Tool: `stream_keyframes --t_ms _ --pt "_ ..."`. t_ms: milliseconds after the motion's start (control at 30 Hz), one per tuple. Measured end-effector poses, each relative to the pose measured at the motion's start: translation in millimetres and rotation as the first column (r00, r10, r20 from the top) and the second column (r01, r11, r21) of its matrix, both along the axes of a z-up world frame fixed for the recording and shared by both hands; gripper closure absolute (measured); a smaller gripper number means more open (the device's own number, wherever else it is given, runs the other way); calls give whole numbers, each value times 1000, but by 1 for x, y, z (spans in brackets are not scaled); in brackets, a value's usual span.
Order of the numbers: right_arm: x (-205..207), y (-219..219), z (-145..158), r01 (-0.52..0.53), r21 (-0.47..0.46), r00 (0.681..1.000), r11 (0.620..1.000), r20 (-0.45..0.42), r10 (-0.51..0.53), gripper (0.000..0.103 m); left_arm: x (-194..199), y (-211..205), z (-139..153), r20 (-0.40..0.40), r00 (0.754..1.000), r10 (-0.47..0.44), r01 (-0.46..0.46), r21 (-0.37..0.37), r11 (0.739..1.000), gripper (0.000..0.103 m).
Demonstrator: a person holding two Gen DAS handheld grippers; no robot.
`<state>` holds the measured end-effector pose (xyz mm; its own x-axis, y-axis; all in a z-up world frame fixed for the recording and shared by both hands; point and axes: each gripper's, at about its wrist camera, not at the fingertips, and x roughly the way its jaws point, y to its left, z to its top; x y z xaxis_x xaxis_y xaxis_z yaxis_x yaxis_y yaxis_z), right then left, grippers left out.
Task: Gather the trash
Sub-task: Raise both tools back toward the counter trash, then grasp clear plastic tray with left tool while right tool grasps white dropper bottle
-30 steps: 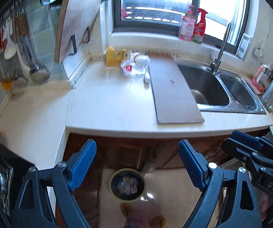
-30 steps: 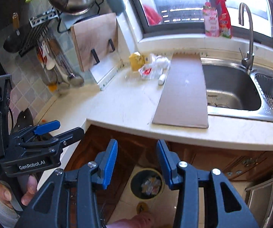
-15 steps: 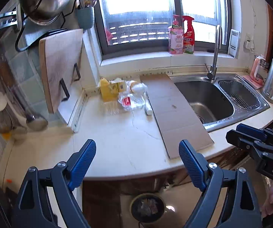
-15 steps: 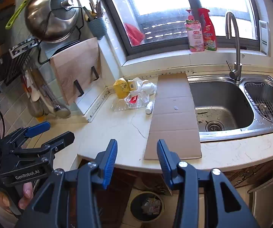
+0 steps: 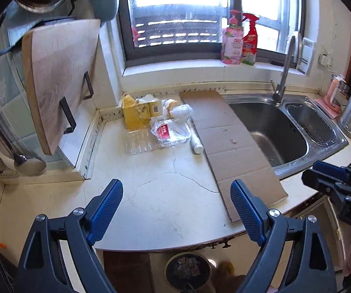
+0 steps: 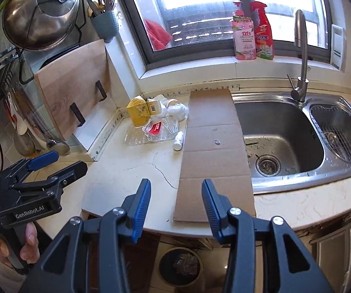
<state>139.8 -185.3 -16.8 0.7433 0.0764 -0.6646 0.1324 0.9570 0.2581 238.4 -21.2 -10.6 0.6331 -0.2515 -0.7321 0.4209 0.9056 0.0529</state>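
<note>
Sunlit kitchen corner, with a pale, cracked desk (image 5: 165,195) running under the window. Trash sits in a cluster at the back of it, just left of the flattened cardboard sheet (image 5: 226,144): a yellow carton (image 5: 134,114), a small box with a printed code (image 6: 154,108), crumpled white wrapping (image 5: 180,111), a clear plastic tray (image 5: 141,141) with a clear bag bearing a red label (image 5: 169,131) partly on it, and a small white bottle (image 6: 178,141) lying on its side, touching the cardboard's left edge.

By my reading the collecting has hardly begun on this surface. All those pieces lie untouched, and the cardboard itself may count as trash too. A round bin (image 6: 179,266) on the floor below the cardboard's near end already holds some scraps.

Both tools hover short of the cardboard's near end. The left hand-held gripper (image 5: 176,210) has its jaws spread wide and carries nothing; the right hand-held gripper (image 6: 175,201) is parted more narrowly, also empty.

Hard to make out: what the white wrapping covers, the label's print, and the bin's contents, which the gripper bodies partly hide.
</note>
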Motion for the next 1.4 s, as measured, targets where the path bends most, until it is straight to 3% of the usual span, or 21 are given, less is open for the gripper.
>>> stream_keyframes --t_ms 233,500,733,967,1300,1400 --pt "81 -16 -25 -107 45 992 993 -64 110 59 62 6 -34 -112 986 125 -123 28 992 14" --pt "196 -29 -79 -189 92 962 978 -185 203 60 141 12 -83 -232 935 269 -267 40 963 14" --pt "266 -23 -117 -195 173 930 966 -280 238 60 206 13 -121 -280 893 354 -351 61 934 14" --pt "288 -7 -130 -243 160 903 957 -322 284 78 257 26 -138 -319 860 398 -401 58 914 14" --pt "294 -3 -137 -238 178 896 955 -338 286 83 301 28 -172 -340 833 436 -419 126 899 15" --pt "292 -6 -136 -233 221 894 947 -334 298 83 305 35 -178 -367 822 436 -430 101 897 25"
